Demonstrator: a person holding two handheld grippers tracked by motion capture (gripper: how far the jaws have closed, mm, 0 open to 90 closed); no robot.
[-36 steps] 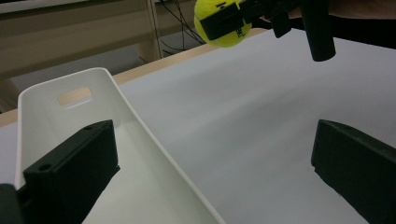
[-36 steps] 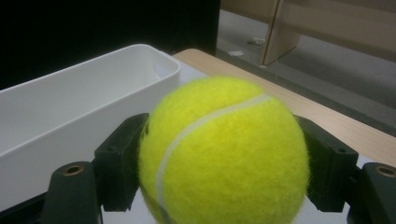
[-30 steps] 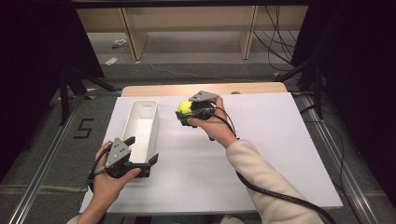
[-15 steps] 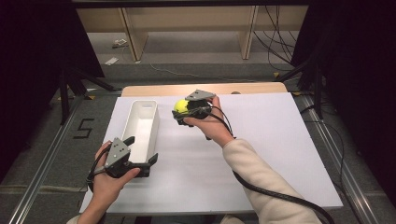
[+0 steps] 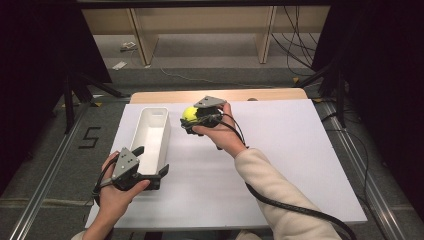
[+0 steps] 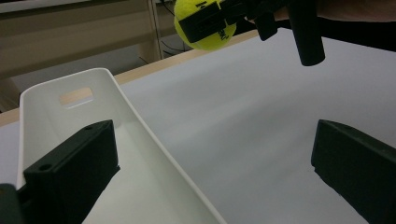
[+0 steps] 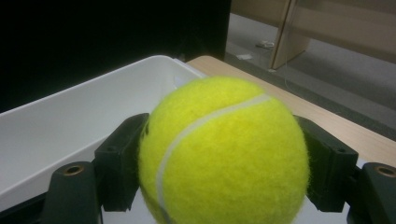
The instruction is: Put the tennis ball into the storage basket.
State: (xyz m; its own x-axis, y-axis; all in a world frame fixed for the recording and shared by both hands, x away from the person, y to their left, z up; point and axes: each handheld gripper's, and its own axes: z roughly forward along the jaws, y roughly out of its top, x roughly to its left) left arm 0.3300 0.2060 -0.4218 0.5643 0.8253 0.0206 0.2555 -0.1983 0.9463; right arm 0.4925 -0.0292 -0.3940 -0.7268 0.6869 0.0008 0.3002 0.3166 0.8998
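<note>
Tennis ball (image 5: 189, 113) is clamped between the right gripper (image 5: 196, 120) fingers just beside the white bin (image 5: 150, 135), whose near wall is straddled by the wide-open left gripper (image 5: 152, 170) fingers.

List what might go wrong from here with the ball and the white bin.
The right gripper holds the tennis ball beside the white bin, not over it; released now, it would likely roll across the table. The left gripper straddles the bin's near wall with open jaws, so a knock might shift it.
</note>
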